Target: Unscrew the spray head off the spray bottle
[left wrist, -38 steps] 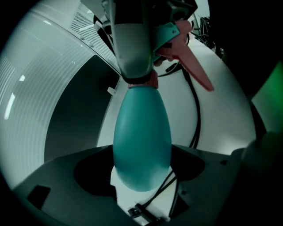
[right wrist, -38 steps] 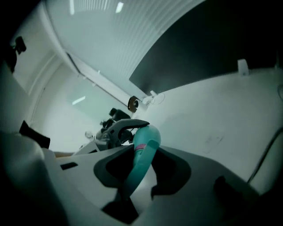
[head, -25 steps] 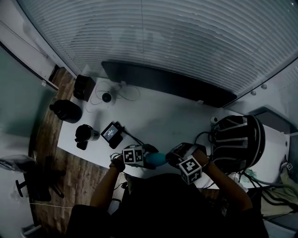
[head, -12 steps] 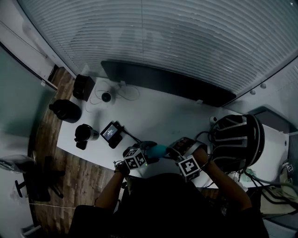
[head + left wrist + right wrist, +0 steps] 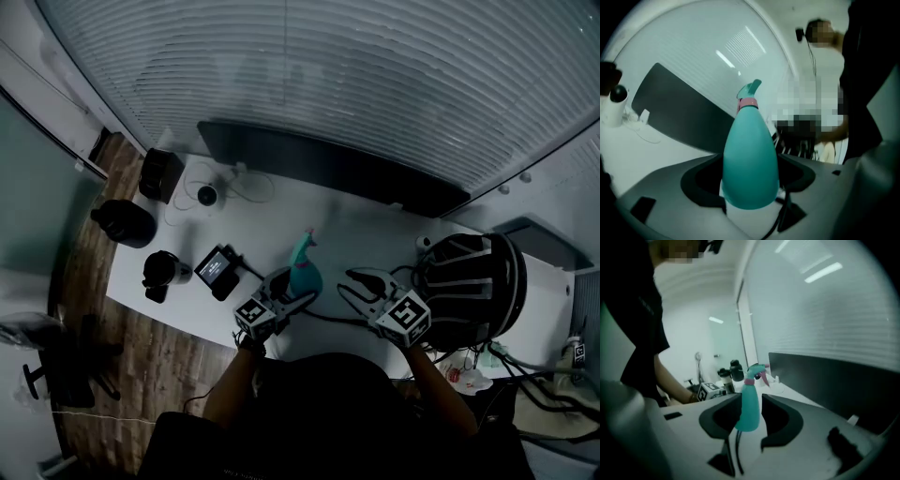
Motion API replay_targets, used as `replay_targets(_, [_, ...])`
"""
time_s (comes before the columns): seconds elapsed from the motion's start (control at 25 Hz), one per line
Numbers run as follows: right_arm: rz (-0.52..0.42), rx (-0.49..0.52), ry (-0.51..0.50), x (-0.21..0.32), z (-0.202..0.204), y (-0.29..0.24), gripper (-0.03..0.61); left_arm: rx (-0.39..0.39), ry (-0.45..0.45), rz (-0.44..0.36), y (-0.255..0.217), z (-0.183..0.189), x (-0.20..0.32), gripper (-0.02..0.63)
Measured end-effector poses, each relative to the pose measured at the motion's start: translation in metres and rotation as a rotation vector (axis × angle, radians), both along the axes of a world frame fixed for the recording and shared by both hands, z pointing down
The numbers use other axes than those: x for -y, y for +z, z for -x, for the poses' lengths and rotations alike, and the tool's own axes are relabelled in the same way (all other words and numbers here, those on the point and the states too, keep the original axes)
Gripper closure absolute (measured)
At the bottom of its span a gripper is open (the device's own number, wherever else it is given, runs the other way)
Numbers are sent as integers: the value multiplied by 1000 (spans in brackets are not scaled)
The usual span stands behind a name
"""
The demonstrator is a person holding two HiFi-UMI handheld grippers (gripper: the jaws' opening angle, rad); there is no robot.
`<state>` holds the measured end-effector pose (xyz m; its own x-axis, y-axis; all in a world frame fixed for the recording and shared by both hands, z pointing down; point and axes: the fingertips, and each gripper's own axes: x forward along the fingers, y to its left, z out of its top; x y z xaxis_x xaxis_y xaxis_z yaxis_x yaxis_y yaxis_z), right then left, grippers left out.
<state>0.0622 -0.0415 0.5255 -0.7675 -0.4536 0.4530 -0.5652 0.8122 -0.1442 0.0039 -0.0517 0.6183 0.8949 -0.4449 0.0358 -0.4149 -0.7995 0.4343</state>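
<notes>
The teal spray bottle [image 5: 304,272] stands upright near the front edge of the white worktop [image 5: 375,234], its spray head [image 5: 751,89] on top above a pink collar [image 5: 749,103]. The left gripper [image 5: 292,294] reaches in level from the person's side, and its jaws are closed on the wide lower body of the bottle: in the left gripper view the teal body fills the whole gap between the two dark pads. Whether the bottle's base sits on the worktop or just above it I cannot tell. The right gripper [image 5: 347,284] is to the right of the bottle and apart from it. Its jaws stand open with nothing between them, and in the right gripper view the bottle shows through the gap farther off, with the left gripper's marker cube [image 5: 708,391] beyond it. A black cable [image 5: 330,319] runs across the worktop between the two grippers. Along the far edge stands a wide dark screen [image 5: 328,169]. At the left end of the worktop sit a black box [image 5: 159,175], a small white device with a round dark lens [image 5: 206,195] and a white cord, a black jug [image 5: 124,223], a black tumbler [image 5: 161,272] and a small gadget with a lit display [image 5: 217,270]. At the right end is a large black rounded object with pale stripes [image 5: 473,281].
</notes>
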Motion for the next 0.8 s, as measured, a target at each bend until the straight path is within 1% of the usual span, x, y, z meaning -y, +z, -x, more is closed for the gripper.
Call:
replay_targets(0.04, [55,86,25,0,1,5,448,-98,-20,10,-15,0,1,256])
replay_targets(0.08, [81,144,40,0,1,11,448,-148,-23,4,-26,0,-1,256])
replay_targets(0.12, [92,185,49,0,1,17,448,-159,-12,-11,-33,-3,-3,256])
replay_targets(0.16, [104,220,54,0,2,23,448,-144,9,-31,-36,-6,-7,256])
replay_targets(0.28, [141,337,59,-1,7,30,448,-39,92,-95,-33,-17,-21,256])
replay_targets(0.36, [110,397,38,-3,13,20,448,50,150,-135,-27,-22,-31,256])
replay_targets(0.44, [56,450,-4,-8,20,1,448,118,185,-173,-26,-25,-37,256])
replay_targets(0.52, [17,468,-22,-10,18,-12,448,149,162,-194,-25,-24,-34,256])
replay_targets(0.56, [19,468,-9,-8,13,-15,448,170,134,-203,-23,-23,-30,256])
replay_targets(0.6, [43,464,18,-4,6,-18,448,215,102,-221,-19,-21,-25,256])
replay_targets(0.64, [82,453,48,0,2,-21,448,283,72,-250,-14,-19,-19,256])
replay_targets(0.72, [165,386,83,7,0,-26,448,432,17,-310,-5,-12,-9,256])
replay_targets(0.8, [222,299,76,11,6,-29,431,526,-21,-342,2,-9,-4,256])
